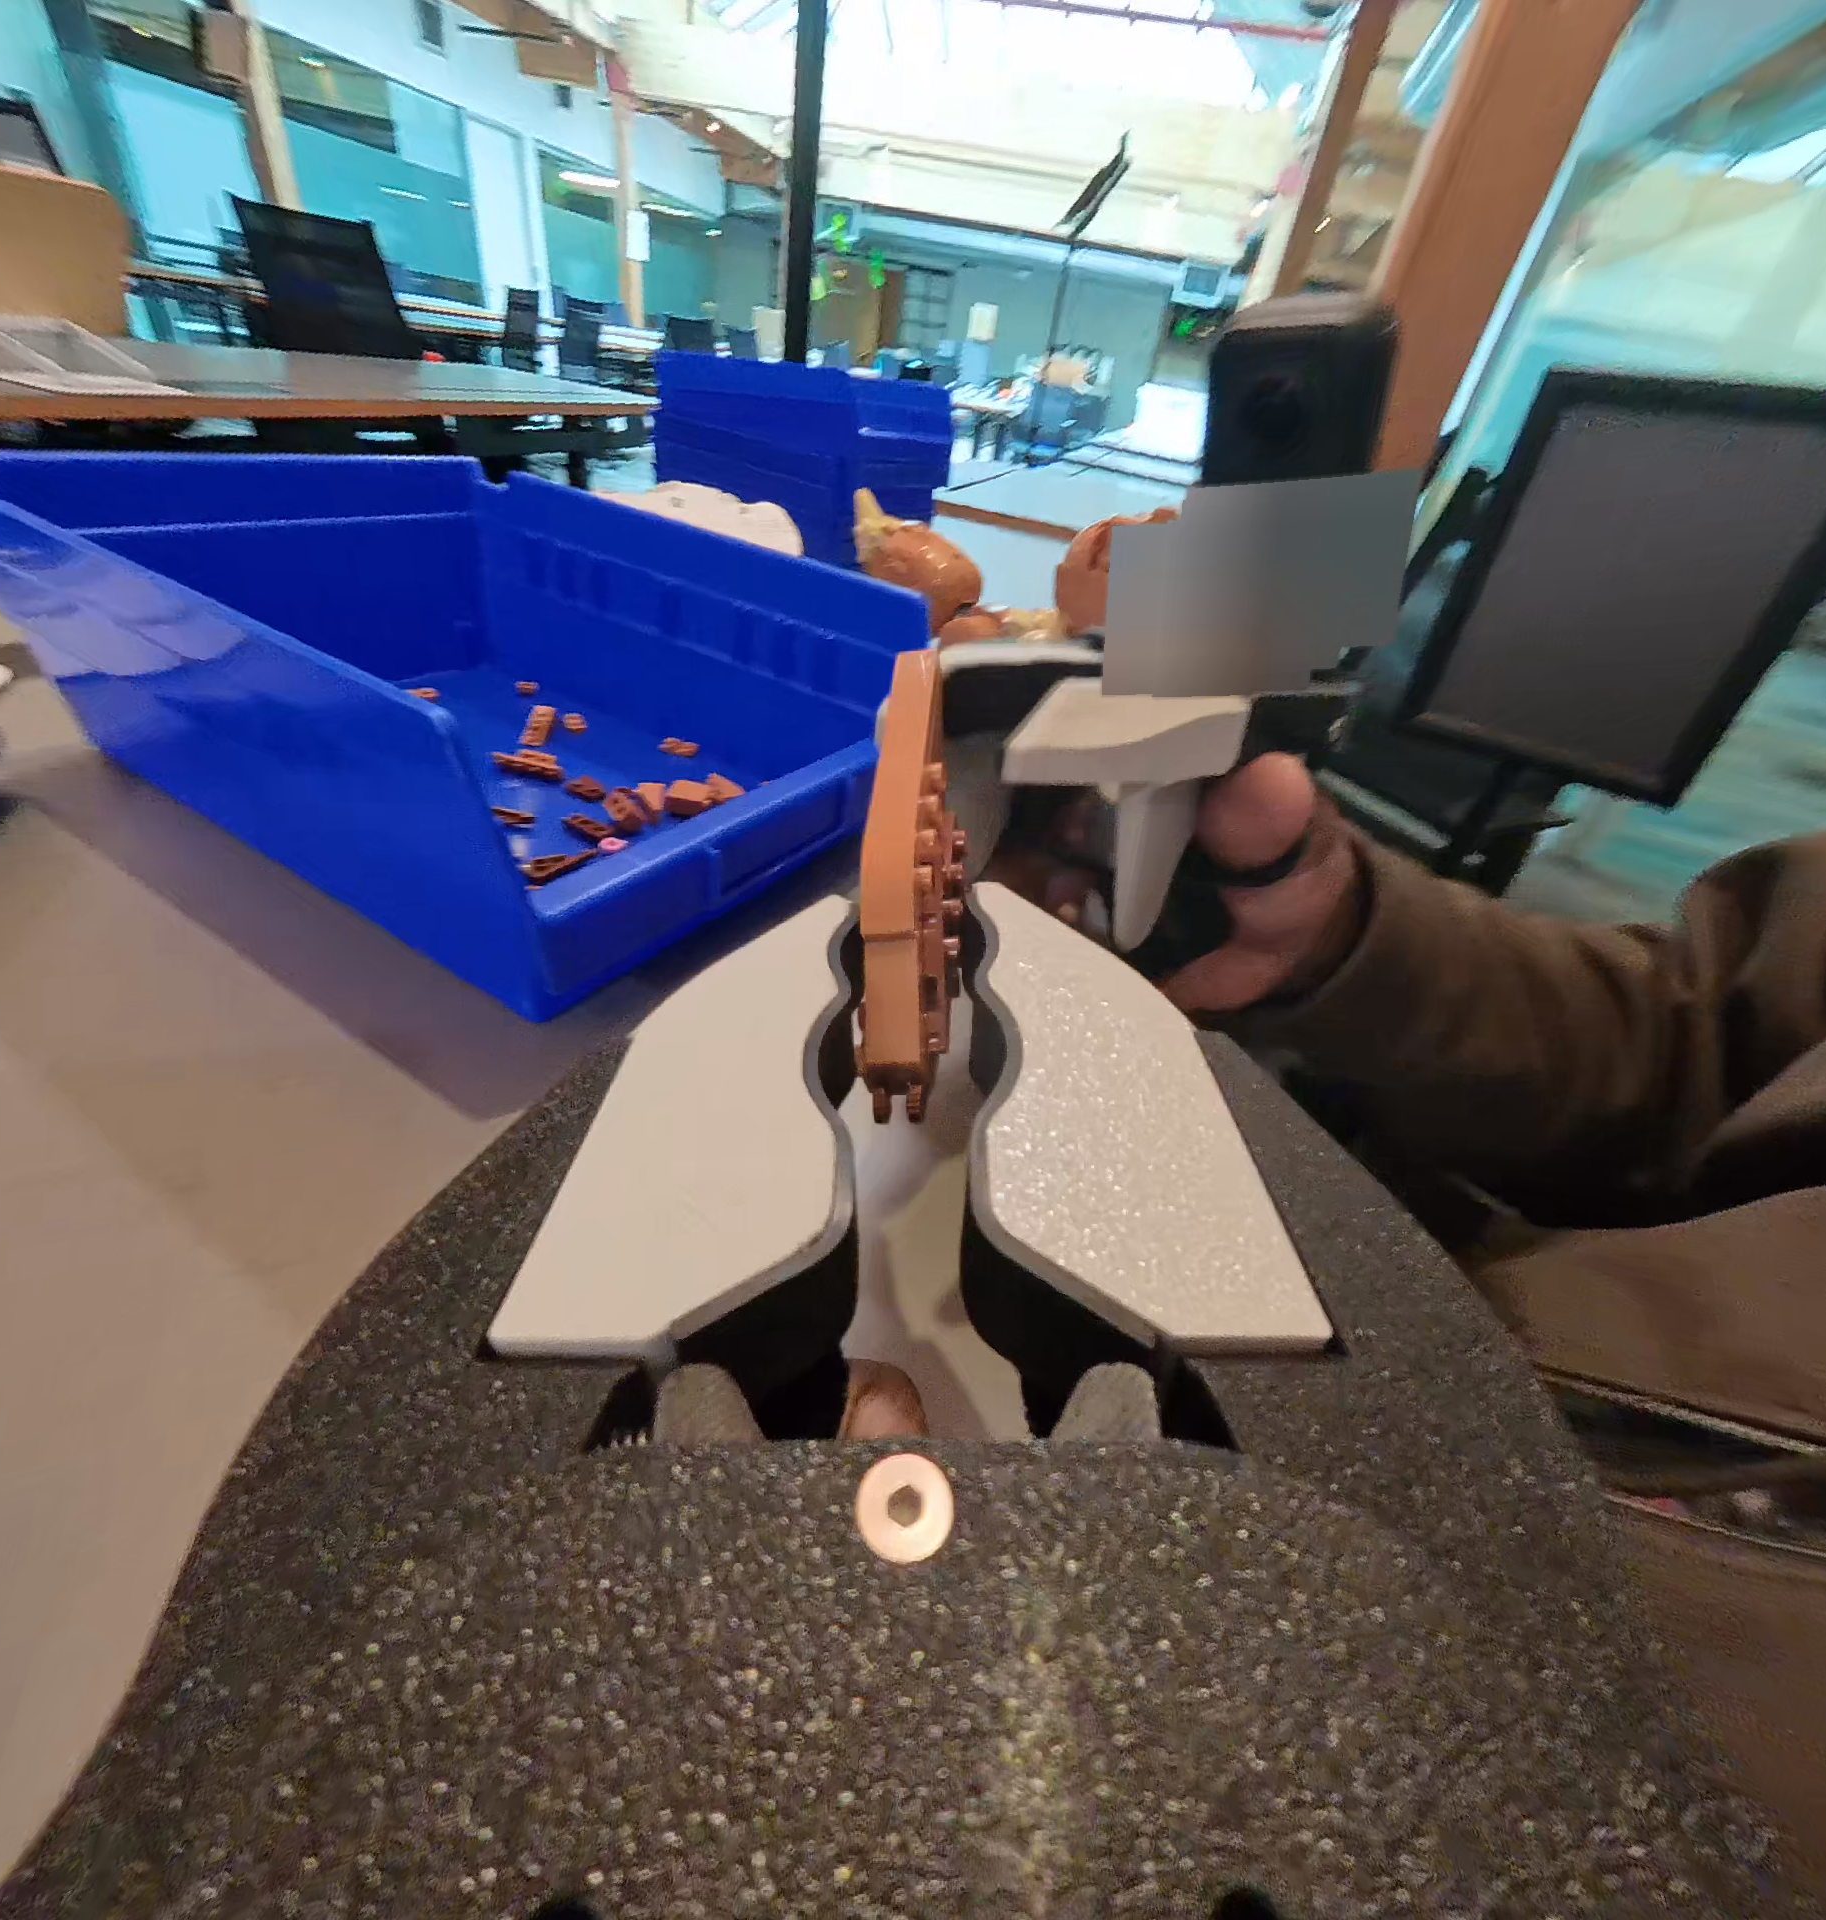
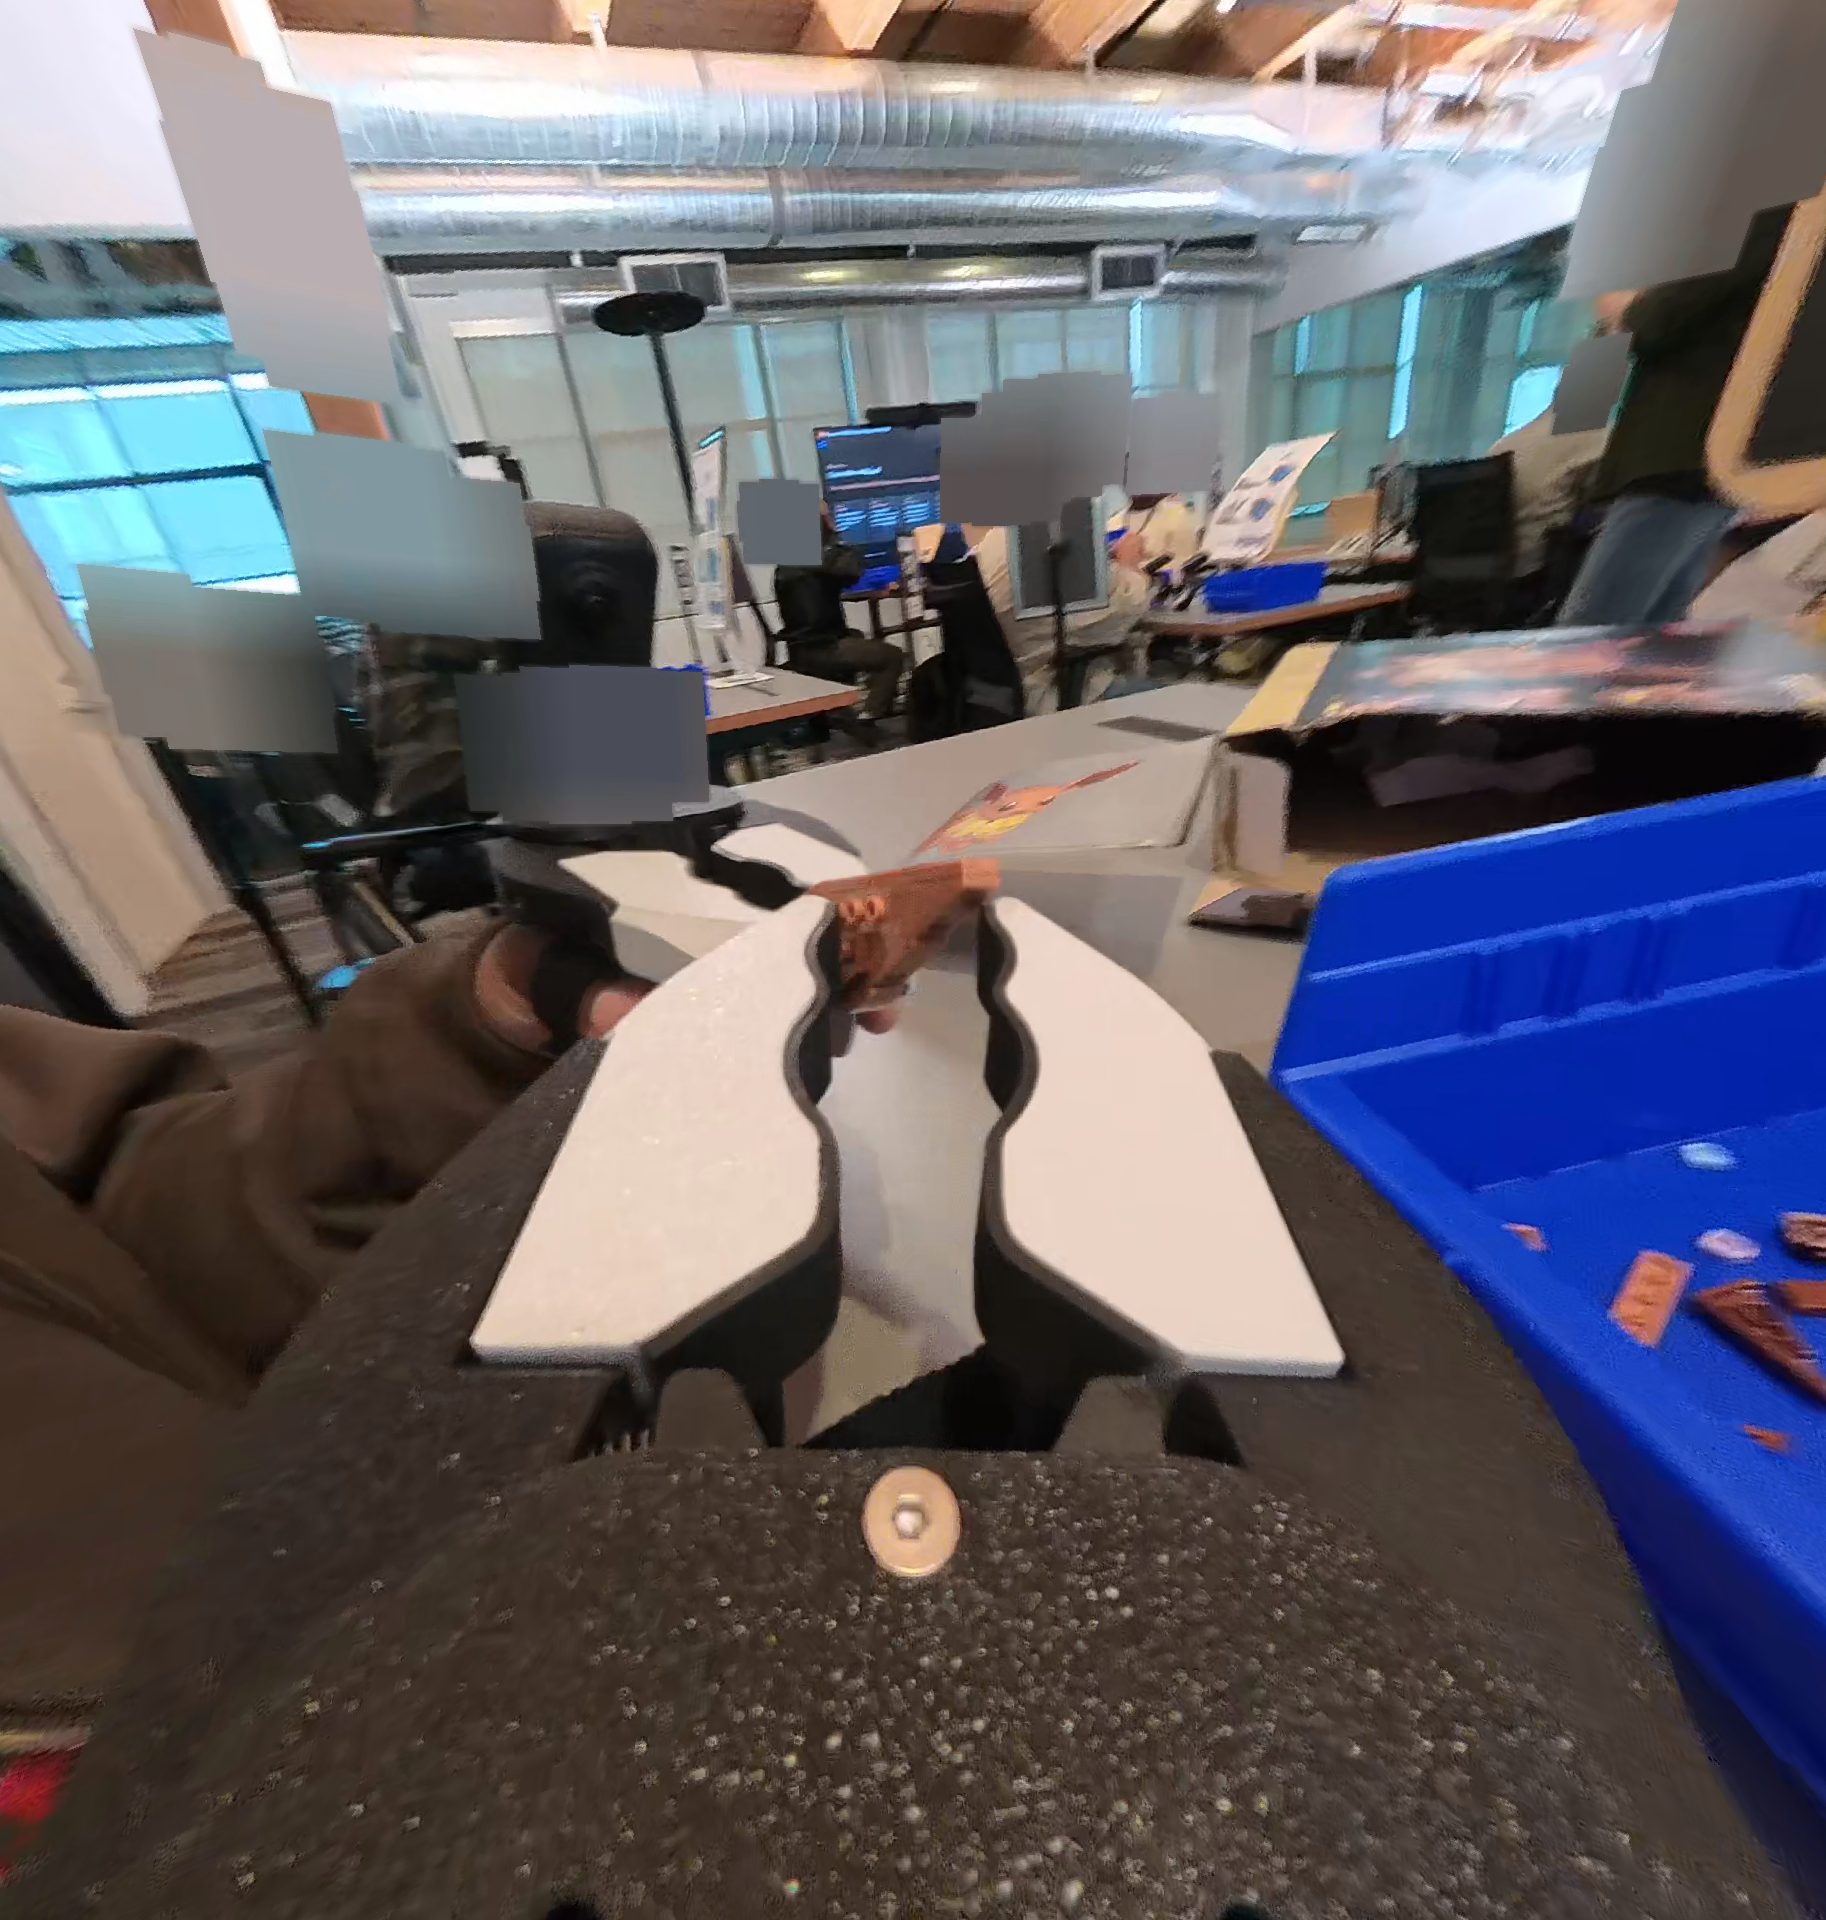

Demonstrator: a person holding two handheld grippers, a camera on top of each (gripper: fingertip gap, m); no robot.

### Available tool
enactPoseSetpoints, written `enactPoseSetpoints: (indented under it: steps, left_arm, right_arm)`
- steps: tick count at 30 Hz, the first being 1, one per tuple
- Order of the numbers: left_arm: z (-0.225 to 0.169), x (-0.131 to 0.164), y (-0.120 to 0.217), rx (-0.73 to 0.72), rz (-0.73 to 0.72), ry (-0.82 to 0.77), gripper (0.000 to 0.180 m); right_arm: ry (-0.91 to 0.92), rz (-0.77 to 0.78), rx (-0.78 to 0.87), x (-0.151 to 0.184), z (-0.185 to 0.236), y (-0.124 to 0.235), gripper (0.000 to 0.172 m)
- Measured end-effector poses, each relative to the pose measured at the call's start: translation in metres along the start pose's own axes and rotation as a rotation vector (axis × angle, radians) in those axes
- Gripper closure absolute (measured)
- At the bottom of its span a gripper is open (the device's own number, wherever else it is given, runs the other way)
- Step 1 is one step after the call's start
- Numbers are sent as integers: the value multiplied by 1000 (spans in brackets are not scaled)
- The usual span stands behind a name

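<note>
My left gripper [image 1: 909, 920] is shut on a brown brick assembly [image 1: 901, 821], a flat plate with studded pieces on one side. It holds the assembly on edge above the grey table. My right gripper [image 1: 976, 727] shows just beyond, at the assembly's far end. In the right wrist view the assembly [image 2: 893, 914] stands between the fingers of my right gripper [image 2: 904, 935]. It lies against the left finger [image 2: 774, 966], and table shows between it and the right finger [image 2: 1034, 966]. My left gripper [image 2: 784, 878] reaches in from the left.
A blue bin [image 1: 265, 675] with several loose brown pieces [image 1: 618, 795] stands left of the left gripper; it also shows at the right in the right wrist view [image 2: 1615, 987]. An open cardboard box [image 2: 1511, 727] and a booklet [image 2: 1023, 805] lie behind. More blue bins [image 1: 784, 436] and brown figures [image 1: 919, 561] stand farther back. Left and right tips are no more than a few centimetres apart.
</note>
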State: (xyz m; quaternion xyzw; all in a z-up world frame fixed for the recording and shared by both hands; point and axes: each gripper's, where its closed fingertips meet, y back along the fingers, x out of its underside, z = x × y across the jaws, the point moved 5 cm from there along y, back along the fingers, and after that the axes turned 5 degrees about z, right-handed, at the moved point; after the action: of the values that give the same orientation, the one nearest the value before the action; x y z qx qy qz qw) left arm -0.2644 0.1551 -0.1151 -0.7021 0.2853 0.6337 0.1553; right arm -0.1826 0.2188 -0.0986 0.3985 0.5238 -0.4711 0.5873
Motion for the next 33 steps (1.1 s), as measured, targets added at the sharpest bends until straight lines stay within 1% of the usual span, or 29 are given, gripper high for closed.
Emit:
enactPoseSetpoints:
  steps: [2, 3, 6, 8, 10, 13, 17, 18, 23, 33]
  left_arm:
    - [2, 1, 0, -47, 27, -47, 163]
    - [1, 2, 0, -54, 47, -69, 163]
    - [2, 9, -3, -122, 138, -170, 163]
    - [3, 15, -5, -174, 211, -259, 163]
    - [3, 20, -8, -201, 271, -337, 163]
    - [1, 27, -11, -237, 349, -474, 163]
    - [-4, 37, -15, -263, 436, -700, 163]
    - [-5, 39, -17, -262, 447, -730, 163]
    - [-7, 43, -18, -258, 472, -799, 163]
    - [-10, 46, -20, -239, 482, -835, 163]
  right_arm:
    - [114, -16, 76, -5, -1, 5, 144]
    - [209, -5, 117, -6, 0, 7, 144]
    - [560, 123, 238, 5, 2, 8, 141]
    - [716, 192, 250, 14, 4, 6, 141]
    - [780, 218, 231, 19, 9, 4, 141]
    - [817, 231, 187, 24, 15, 2, 147]
    - [829, 305, 147, 34, 15, -1, 155]
    - [826, 327, 134, 38, 15, -2, 156]
    - [806, 392, 85, 47, 15, -3, 161]
    - [770, 429, 14, 52, 17, 2, 161]
